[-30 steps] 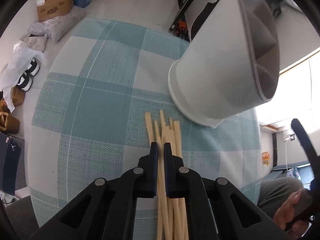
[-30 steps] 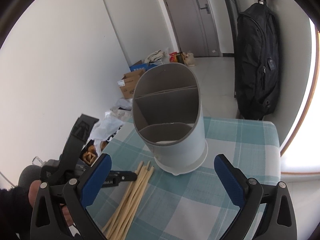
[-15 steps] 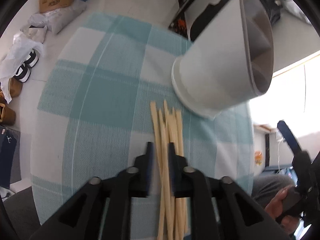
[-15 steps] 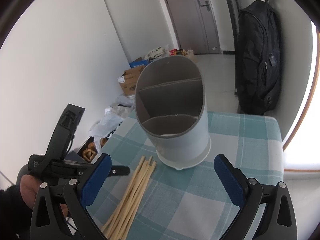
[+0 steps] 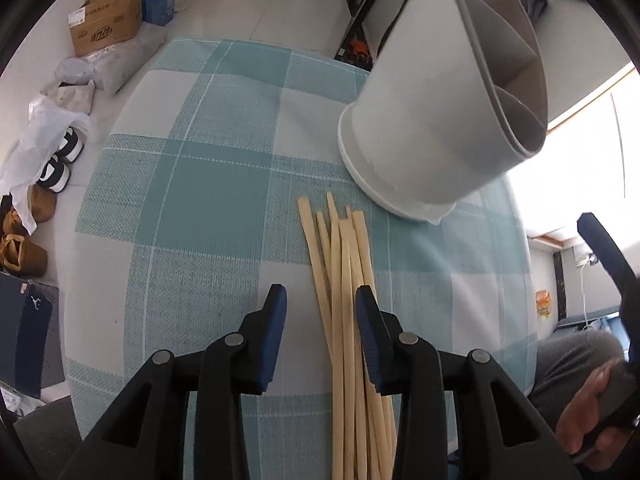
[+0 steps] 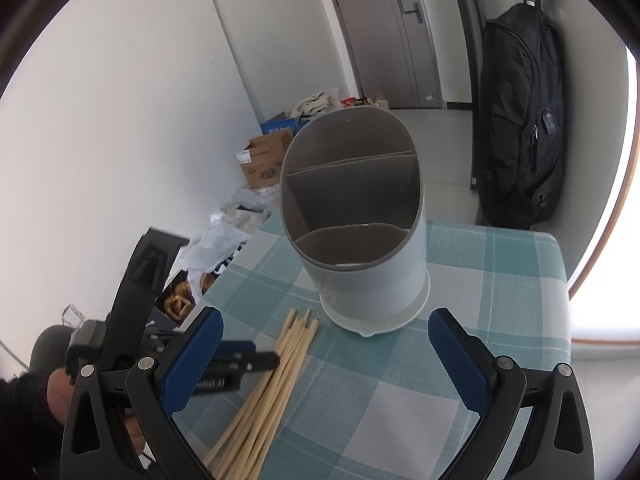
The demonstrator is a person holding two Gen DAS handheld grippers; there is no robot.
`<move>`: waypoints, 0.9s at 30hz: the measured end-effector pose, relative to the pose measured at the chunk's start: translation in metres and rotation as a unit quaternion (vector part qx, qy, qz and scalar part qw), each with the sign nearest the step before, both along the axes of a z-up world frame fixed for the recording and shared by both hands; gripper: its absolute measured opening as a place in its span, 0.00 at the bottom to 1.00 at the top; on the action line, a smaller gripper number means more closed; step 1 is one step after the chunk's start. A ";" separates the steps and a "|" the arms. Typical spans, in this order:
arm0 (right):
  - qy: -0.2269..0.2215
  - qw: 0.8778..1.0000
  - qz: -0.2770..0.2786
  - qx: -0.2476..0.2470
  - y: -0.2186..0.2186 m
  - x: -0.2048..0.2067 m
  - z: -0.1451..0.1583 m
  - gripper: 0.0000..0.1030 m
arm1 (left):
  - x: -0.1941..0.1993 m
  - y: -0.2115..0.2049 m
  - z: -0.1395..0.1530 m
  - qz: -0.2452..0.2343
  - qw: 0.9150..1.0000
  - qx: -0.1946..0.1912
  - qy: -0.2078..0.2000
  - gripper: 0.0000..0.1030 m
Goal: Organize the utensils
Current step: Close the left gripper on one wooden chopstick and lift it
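Jaws of the left tool [image 5: 320, 300] have just been opening over the chopsticks [image 5: 344, 280], from nearly pinched together to clearly apart.

Several of the pale sticks run between the parted blue pads, which do not press on them, so nothing is held; the bundle lies loose on the checked worktop [image 5: 192, 184], and I judge a pick-up has yet to be made. These thin, straight chopsticks lie side by side, tips slightly fanned and unevenly staggered, pointing at the foot of the utensil holder [image 5: 432, 120] and stopping just short of it. That white, grey-lined holder stands upright toward the worktop's far edge, its divided compartments apparently empty. Nearer the front edge, the right tool [image 6: 324, 340] hovers wide open, gripping nothing.
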State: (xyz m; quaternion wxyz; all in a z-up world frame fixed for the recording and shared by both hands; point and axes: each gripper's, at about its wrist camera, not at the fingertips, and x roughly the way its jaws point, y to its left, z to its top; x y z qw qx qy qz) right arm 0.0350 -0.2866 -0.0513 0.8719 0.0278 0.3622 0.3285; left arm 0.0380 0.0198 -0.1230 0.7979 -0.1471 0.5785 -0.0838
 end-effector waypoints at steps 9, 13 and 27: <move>0.000 1.000 0.001 0.012 -0.007 -0.002 0.004 1.00 | 0.004 0.004 0.001 -0.012 0.999 0.030 -0.007 0.06; 0.002 1.000 0.003 0.011 -0.009 -0.004 0.005 1.00 | 0.005 0.008 0.004 -0.002 0.999 0.050 -0.011 0.01; -0.004 1.000 0.003 0.017 -0.011 -0.008 0.009 1.00 | 0.007 0.010 -0.002 -0.008 0.994 0.109 -0.009 0.05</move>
